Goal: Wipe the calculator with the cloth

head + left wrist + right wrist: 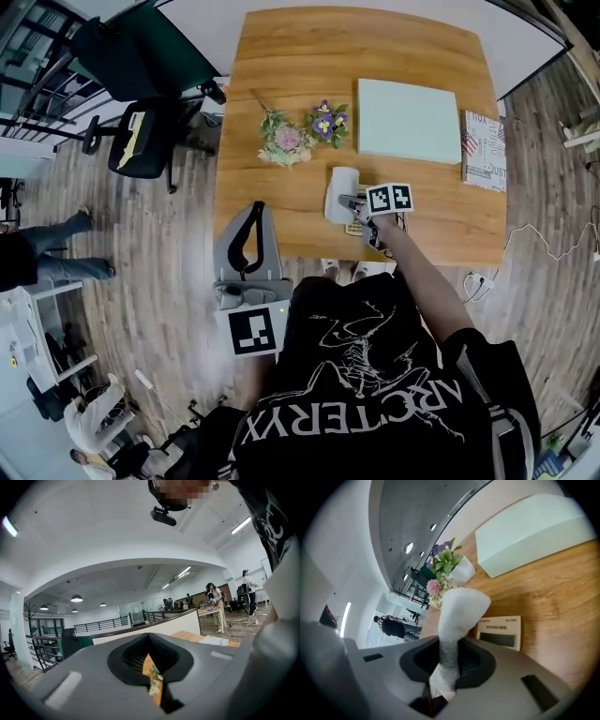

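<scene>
Pinching a white cloth (pixel 461 606), the right gripper (pixel 449 665) has its jaws clenched on the cloth's lower end, and the free part extends out beyond the tips. Just past the tips and right of the cloth, the calculator (pixel 500 631) lies flat on the wooden table (pixel 553 602) with its dark display facing up; whether the cloth touches it cannot be told. Farther out from the jaws lie a small bunch of flowers (pixel 440 569) and a pale green box (pixel 529 531), which is closed, so nothing of its contents shows. The left gripper (pixel 151 670) hangs off the table's near edge, well apart from the calculator. Its jaws are pressed together with nothing between them, and only a thin slit between them shows table and flowers ahead
</scene>
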{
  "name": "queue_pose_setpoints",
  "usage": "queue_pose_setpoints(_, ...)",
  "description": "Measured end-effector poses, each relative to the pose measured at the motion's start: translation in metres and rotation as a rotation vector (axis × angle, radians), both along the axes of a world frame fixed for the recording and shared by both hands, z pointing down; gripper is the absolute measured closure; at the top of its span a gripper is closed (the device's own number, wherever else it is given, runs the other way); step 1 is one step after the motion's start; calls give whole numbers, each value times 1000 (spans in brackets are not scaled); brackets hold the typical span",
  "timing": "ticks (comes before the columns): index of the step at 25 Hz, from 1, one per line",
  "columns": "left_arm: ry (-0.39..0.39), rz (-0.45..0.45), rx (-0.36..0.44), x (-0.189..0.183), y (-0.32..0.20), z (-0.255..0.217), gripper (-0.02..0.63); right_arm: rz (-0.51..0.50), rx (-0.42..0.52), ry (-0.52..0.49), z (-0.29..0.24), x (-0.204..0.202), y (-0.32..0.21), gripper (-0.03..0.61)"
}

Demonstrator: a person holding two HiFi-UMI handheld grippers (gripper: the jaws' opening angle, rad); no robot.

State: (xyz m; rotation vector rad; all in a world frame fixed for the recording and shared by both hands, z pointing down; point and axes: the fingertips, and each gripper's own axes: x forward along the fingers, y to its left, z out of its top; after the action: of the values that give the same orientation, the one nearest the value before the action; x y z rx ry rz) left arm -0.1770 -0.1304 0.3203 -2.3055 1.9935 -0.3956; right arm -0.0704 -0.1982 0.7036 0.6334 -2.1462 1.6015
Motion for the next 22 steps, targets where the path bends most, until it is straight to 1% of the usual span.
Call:
queue_pose_setpoints(3,6,11,1,2,-4,1,604,28,-3,21,1,19,-4,488)
queue_pose_setpoints(7,15,47,4,14,-12,1,604,74,-10,49,6,45,-12,489)
queue_pose_setpoints(16,19,102,10,34,-26,0,604,96,14,147,13,103,-18,489)
queue_pose_setpoints(22,22,127,8,41,-33,1,604,138,28,207,20,152,-16,488)
